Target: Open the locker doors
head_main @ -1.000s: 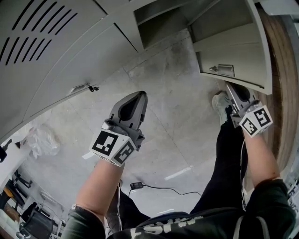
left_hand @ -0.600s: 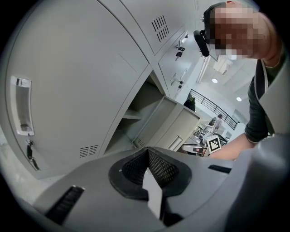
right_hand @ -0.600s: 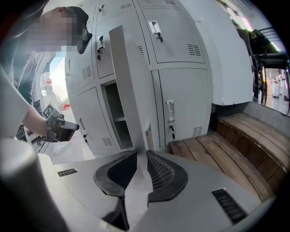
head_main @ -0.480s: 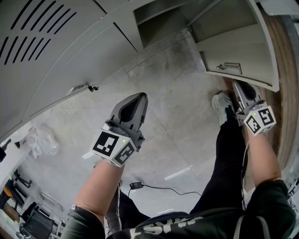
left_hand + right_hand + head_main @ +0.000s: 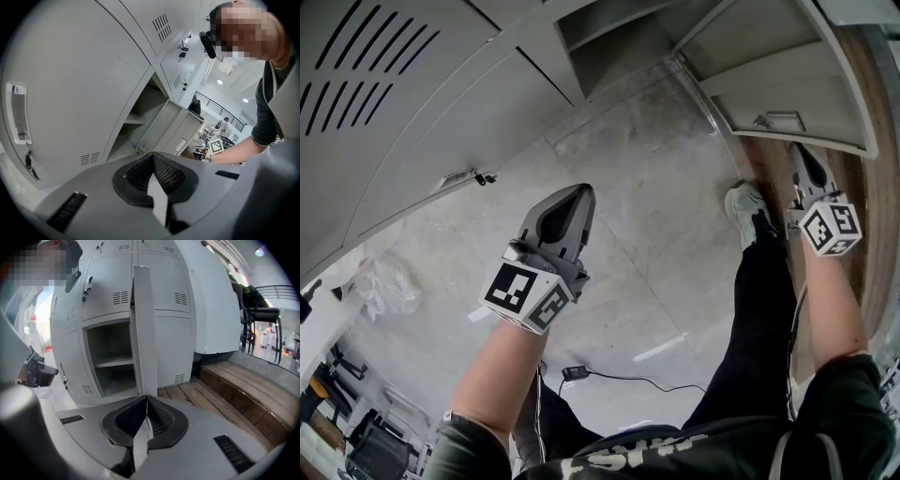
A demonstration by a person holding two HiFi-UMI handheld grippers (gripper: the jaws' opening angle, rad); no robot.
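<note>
One long bank of grey lockers (image 5: pixel 422 103) runs from the left of your head view across its top, standing over the concrete floor (image 5: pixel 656 197). At the right, one open locker door (image 5: pixel 787 94) is swung out above the floor's edge, where the concrete meets the wooden planking (image 5: pixel 234 394). Your right gripper view sees that door edge-on and upright, with its shelved compartment (image 5: pixel 110 362) open to the left of it. On your left, a closed door (image 5: pixel 70 93) fills most of the left gripper view, with its recessed handle (image 5: pixel 18 115) near the left edge. Your left tongs (image 5: pixel 579 190) hang over the middle of the floor with the jaws pressed together on nothing. They point toward the lockers and are well apart from every door. Your right tongs (image 5: pixel 799 155) sit just under the open door's lower edge. Their jaws have just been closing and now meet with nothing between them; the door's edge stands beyond the tips, and you cannot tell whether they touch it. Your pale shoe (image 5: pixel 748 211) rests on the floor beside the planking, and a thin black cable (image 5: pixel 609 377) lies nearer you.
</note>
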